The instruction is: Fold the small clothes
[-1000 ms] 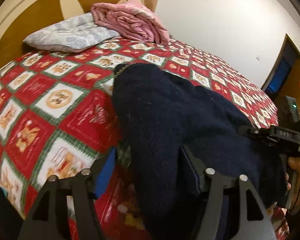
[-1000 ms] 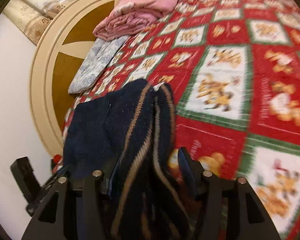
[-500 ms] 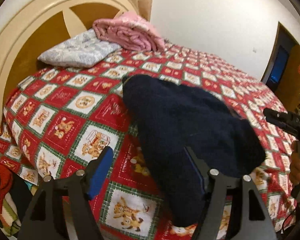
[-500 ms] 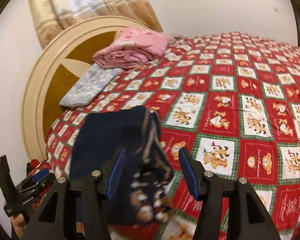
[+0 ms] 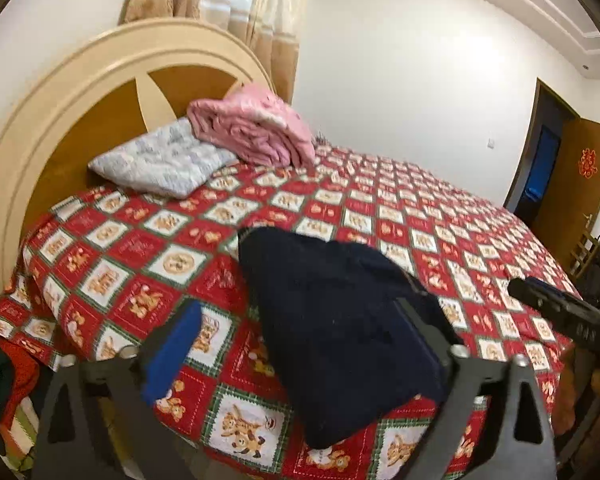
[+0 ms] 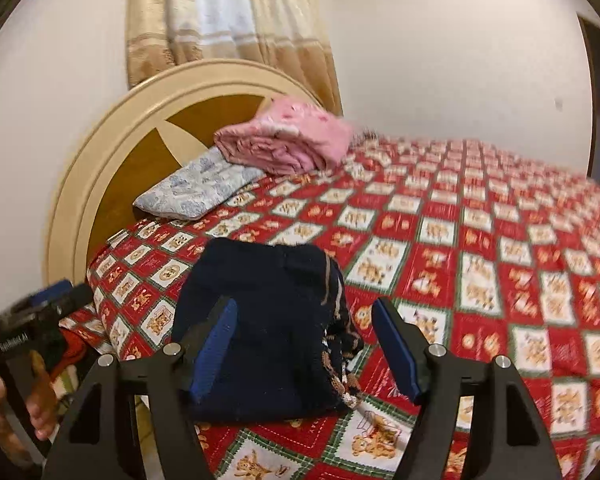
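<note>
The navy sweater (image 5: 340, 328) lies folded in a compact bundle on the red patterned bedspread (image 5: 440, 216), near the bed's front edge. Its tan-striped trim (image 6: 332, 300) shows along one side. The left gripper (image 5: 296, 344) is wide open and holds nothing; its fingers stand clear of the fabric. The right gripper (image 6: 306, 348) is also wide open and empty, positioned in front of the bundle. A grey pillow (image 5: 160, 160) and a pink blanket (image 5: 256, 128) rest against the headboard (image 5: 60, 104).
</note>
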A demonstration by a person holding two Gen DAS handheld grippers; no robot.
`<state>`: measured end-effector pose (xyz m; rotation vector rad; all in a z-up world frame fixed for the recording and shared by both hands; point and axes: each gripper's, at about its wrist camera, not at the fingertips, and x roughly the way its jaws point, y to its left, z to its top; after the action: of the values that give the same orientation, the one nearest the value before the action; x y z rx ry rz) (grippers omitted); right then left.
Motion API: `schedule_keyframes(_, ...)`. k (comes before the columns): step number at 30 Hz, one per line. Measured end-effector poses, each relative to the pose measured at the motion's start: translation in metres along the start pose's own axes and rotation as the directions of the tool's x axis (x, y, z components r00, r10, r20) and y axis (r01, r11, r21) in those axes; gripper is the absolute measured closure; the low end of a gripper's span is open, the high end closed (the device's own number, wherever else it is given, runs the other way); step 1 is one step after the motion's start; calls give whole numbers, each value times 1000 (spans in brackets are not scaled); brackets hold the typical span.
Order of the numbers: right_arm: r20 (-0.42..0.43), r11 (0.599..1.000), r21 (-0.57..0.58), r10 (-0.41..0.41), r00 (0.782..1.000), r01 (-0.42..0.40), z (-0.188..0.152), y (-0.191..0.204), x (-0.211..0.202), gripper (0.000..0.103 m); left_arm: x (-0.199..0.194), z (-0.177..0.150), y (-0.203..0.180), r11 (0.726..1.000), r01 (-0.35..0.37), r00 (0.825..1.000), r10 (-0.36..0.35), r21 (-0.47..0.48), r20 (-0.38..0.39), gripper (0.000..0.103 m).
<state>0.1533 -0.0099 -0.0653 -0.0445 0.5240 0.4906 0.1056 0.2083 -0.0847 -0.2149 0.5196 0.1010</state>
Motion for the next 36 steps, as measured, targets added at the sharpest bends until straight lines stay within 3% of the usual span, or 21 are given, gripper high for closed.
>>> schedule_keyframes(12, 31, 999, -37, 31, 999, -29, -3, 16, -23, 32, -20, 2, -16, 999, -7, 998, 4, 54, 56, 0)
schedule_keyframes(36, 46, 999, -27, 44, 998, -43, -8, 16, -30, 32, -27, 3, -21, 998, -7, 998, 3, 61, 69, 0)
